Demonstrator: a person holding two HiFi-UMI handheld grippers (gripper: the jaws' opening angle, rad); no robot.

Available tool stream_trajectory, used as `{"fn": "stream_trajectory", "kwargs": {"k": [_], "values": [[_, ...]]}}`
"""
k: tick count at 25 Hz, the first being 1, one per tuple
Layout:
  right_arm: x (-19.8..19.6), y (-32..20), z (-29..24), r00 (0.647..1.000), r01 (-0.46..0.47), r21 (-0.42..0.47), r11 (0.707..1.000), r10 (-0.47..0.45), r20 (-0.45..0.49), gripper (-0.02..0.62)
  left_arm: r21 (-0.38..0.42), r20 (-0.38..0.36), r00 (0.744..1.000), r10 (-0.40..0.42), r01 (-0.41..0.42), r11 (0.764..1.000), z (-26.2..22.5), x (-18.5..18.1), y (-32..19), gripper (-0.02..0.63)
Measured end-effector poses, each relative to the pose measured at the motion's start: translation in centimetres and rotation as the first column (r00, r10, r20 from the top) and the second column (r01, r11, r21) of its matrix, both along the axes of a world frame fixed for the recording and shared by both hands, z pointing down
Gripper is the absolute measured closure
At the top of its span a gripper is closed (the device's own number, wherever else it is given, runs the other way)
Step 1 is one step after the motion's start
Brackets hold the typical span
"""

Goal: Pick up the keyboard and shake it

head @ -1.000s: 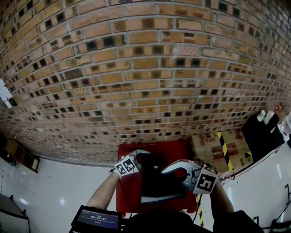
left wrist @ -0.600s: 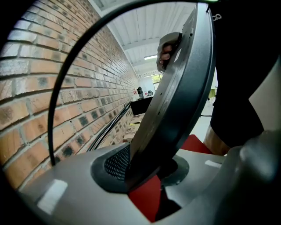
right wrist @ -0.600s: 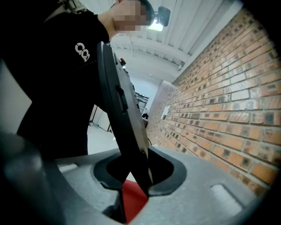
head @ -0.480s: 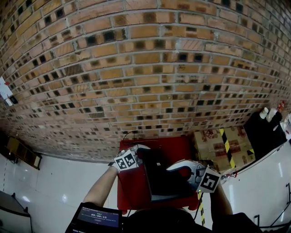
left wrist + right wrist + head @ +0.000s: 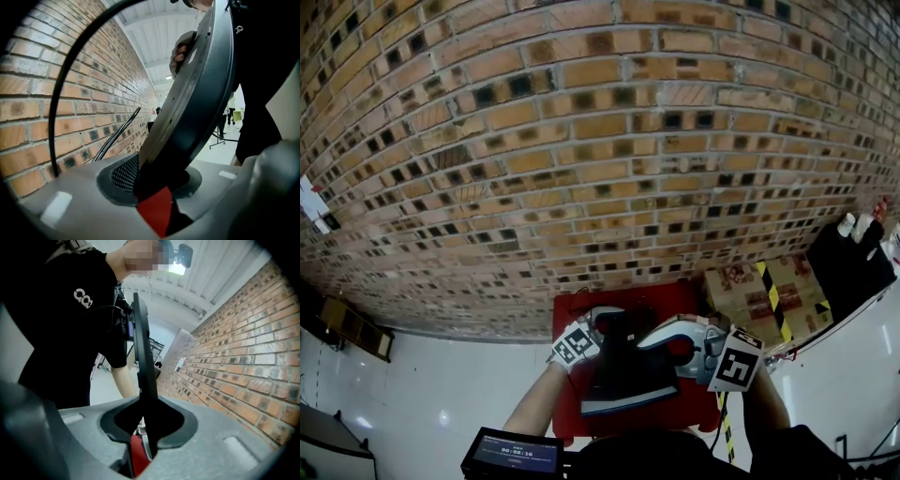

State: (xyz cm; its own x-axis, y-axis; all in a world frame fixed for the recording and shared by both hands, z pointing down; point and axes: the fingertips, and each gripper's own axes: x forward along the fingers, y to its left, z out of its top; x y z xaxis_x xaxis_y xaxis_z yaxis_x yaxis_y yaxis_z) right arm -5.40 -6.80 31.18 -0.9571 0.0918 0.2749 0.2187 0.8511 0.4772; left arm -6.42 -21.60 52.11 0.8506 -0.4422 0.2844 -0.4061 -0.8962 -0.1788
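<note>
The keyboard [image 5: 623, 380] hangs tilted above the red table [image 5: 670, 302]. The left gripper [image 5: 607, 323] has its fingers clamped on one end, and the right gripper [image 5: 652, 339] has its fingers, just now tightening, on the other. Shake in short strokes with both grips firm, keeping it over the table.

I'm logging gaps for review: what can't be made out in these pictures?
- Keyboard keys: head view too small and dark; both gripper views show it only edge-on.
- Black cable: left gripper view, its far end cut off by the top edge.
- Red table near edge: head view, partly hidden by the person's body.
- Screen print: head view, too small.
</note>
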Motion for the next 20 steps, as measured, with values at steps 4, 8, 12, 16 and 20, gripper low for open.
{"fn": "stream_trajectory", "kwargs": {"k": [4,8,12,16,20], "values": [[-0.1,-0.2,0.2,1.0,-0.002,0.016,1.0,0.002,-0.019,0.523,-0.008,0.005,1.0,0.009,-0.009,1.0,0.5,-0.1,-0.2,0.456],[1.1,0.0,1.5,0.999,-0.045,-0.029,0.999,0.045,-0.006,0.518,0.032,0.16,0.986,0.039,-0.045,0.998,0.4,-1.8,-0.9,0.454],[2.0,0.0,2.7,0.996,-0.077,-0.059,0.995,0.079,0.033,0.514,0.047,0.27,0.959,0.082,-0.098,0.994,0.5,-2.6,-1.4,0.453],[2.0,-0.2,2.7,0.995,-0.084,-0.074,0.994,0.087,0.043,0.514,-0.012,0.236,0.965,0.114,-0.115,0.993,1.6,-1.4,-0.3,0.454],[1.9,-0.7,1.9,0.996,-0.076,-0.127,0.989,0.082,0.042,0.522,-0.078,0.124,0.987,0.103,-0.094,0.993,2.4,0.2,1.3,0.457]]}}
